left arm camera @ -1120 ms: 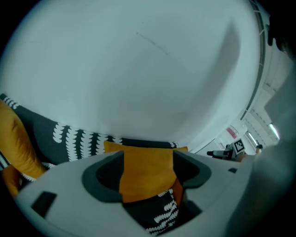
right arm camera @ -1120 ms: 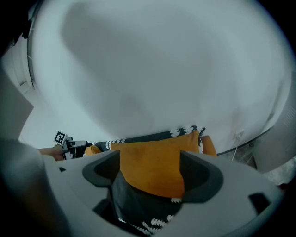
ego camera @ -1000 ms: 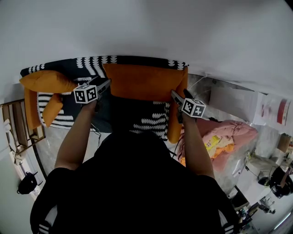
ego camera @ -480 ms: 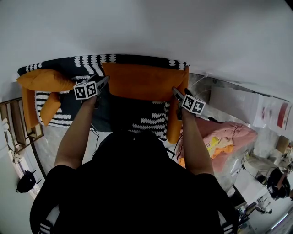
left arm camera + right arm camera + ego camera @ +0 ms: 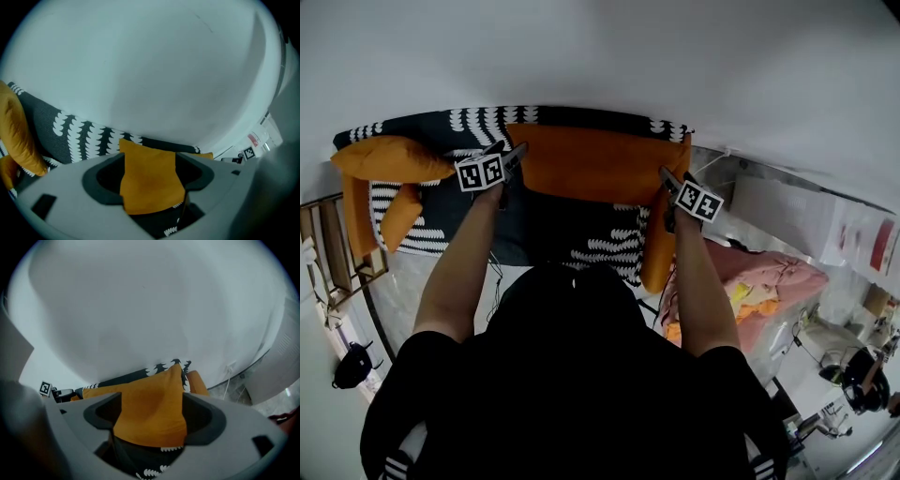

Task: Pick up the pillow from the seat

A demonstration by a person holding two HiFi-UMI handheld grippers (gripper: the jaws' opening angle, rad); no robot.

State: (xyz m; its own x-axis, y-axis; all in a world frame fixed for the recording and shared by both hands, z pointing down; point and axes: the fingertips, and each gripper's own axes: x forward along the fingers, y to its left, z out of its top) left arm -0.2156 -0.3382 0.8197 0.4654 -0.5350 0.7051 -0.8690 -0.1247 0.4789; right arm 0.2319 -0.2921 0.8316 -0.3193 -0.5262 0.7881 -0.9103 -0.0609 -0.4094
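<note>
The orange pillow (image 5: 591,164) hangs stretched above the black-and-white patterned seat (image 5: 609,246), against the seat's back and clear of its cushion. The left hand-held gripper (image 5: 516,153) is clamped on the pillow's corner over the seat's left half, and the right hand-held gripper (image 5: 666,178) is clamped on the opposite corner over the seat's right edge; each gripper's own view shows orange fabric pinched between its jaws. A second orange cushion (image 5: 389,159) lies at the seat's far left end.
</note>
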